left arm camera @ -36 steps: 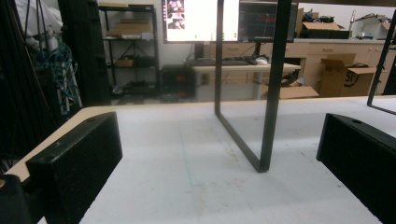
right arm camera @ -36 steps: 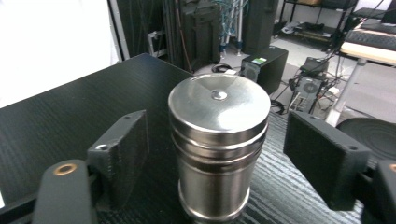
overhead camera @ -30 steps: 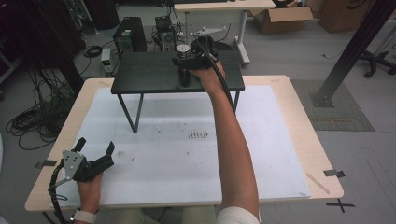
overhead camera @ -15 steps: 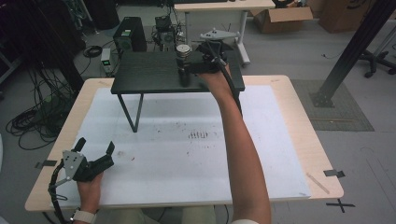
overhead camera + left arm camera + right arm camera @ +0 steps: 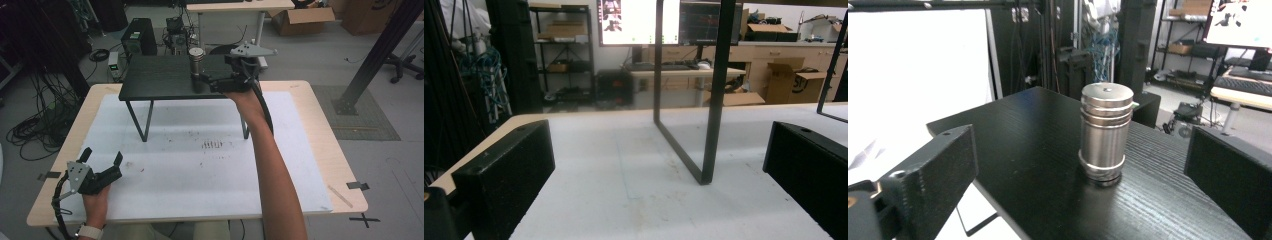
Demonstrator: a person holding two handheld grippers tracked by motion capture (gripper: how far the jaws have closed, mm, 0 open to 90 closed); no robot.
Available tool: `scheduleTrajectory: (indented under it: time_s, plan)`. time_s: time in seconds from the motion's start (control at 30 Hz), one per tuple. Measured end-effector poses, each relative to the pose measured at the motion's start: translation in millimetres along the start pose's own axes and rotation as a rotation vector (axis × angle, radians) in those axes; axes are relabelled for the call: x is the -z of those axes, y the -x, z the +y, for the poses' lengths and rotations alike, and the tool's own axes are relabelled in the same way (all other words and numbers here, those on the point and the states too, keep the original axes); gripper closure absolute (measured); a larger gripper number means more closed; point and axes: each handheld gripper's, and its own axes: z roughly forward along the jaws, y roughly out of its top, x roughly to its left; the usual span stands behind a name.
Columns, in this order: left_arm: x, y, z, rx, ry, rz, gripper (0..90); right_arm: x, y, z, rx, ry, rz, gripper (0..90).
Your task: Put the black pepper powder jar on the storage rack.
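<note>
A steel cylinder stands upright on the small black raised table, near its right end. My right gripper lies level just right of it, and its jaws have just been opening. In the right gripper view the cylinder stands free on the black top, a little beyond the right gripper. The wide jaws touch nothing. My left gripper rests open at the front left of the white mat. In the left gripper view nothing lies in the left gripper.
The black table's thin metal legs stand on the mat ahead of the left gripper. The wooden tabletop borders the mat. Cables lie on the floor at left, and a black post rises at right.
The right gripper's jaws have spread and let go of the cylinder. That hand has drawn back to the right, leaving the cylinder standing. The left gripper has stayed still.
</note>
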Motion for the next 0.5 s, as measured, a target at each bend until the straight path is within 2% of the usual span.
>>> scheduleTrajectory:
  time_s: [0.27, 0.5]
  plan:
    - [-0.1, 0.2, 0.0, -0.001, 0.001, 0.000, 0.5, 20.6, -9.4, -12.5, 0.021, 0.032, 0.011, 0.0]
    - [0.1, 0.0, 0.0, 0.000, 0.001, 0.000, 0.5, 35.7, -15.9, -24.3, 0.040, 0.033, 0.006, 0.0]
